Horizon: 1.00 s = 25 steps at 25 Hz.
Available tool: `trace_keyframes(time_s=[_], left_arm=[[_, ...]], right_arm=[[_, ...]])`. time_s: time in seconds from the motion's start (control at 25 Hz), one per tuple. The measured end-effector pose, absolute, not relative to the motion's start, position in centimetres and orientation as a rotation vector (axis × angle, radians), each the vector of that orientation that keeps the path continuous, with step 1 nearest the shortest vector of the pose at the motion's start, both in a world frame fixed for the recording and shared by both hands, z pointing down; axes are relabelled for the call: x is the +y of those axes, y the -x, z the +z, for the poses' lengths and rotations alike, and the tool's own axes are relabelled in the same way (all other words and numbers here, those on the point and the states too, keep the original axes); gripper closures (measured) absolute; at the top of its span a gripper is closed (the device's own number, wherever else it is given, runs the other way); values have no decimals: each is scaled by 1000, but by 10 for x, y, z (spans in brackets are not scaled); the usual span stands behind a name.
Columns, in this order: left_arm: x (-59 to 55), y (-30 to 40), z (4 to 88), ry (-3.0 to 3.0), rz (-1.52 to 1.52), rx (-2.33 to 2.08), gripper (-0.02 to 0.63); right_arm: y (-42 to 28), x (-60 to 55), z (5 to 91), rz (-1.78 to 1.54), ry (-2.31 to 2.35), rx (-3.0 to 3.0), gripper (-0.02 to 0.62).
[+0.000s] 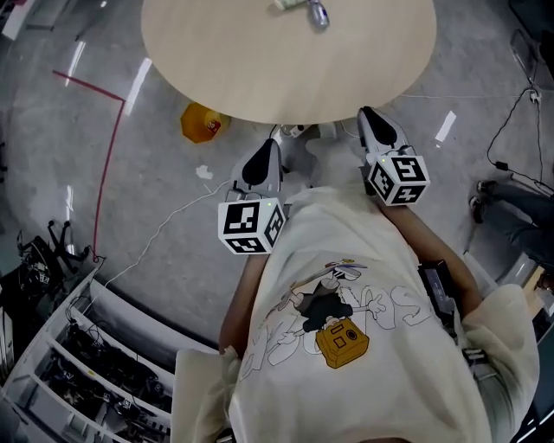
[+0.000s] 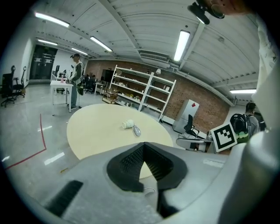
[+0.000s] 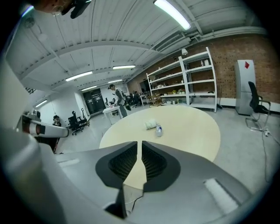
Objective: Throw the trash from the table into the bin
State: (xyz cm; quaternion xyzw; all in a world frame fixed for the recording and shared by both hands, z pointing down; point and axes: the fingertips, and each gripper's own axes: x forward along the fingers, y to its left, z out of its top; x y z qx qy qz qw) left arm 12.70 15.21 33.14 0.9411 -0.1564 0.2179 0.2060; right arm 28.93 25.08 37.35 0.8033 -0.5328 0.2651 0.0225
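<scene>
two trash pieces point(image 1: 318, 15) on table point(image 1: 216, 69)

White crumpled wad point(image 1: 288, 4) and small grey bottle point(image 1: 318, 15) lying on its side, side by side, far part of round pale table point(image 1: 260, 69)

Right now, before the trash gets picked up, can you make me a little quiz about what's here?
1. True or false: the left hand-held gripper is holding a piece of trash.
2. How many pieces of trash lie on the table? A: one. B: two. C: five.
3. Fill in: the yellow thing lies on the ____.

Key:
1. False: its jaws are together with nothing between them.
2. B: a white crumpled piece and a small shiny piece.
3. Floor.
</scene>
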Motion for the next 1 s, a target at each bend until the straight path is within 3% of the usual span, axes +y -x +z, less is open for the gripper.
trace_keyframes(time_s=[0.64, 1.0], left_arm=[[112, -268, 343, -2614, 644, -517, 600], [81, -298, 344, -2540, 714, -658, 600]], right_arm=[[-409, 169, 424, 921, -2229, -1814, 440], [-453, 90, 491, 971, -2116, -1757, 334]])
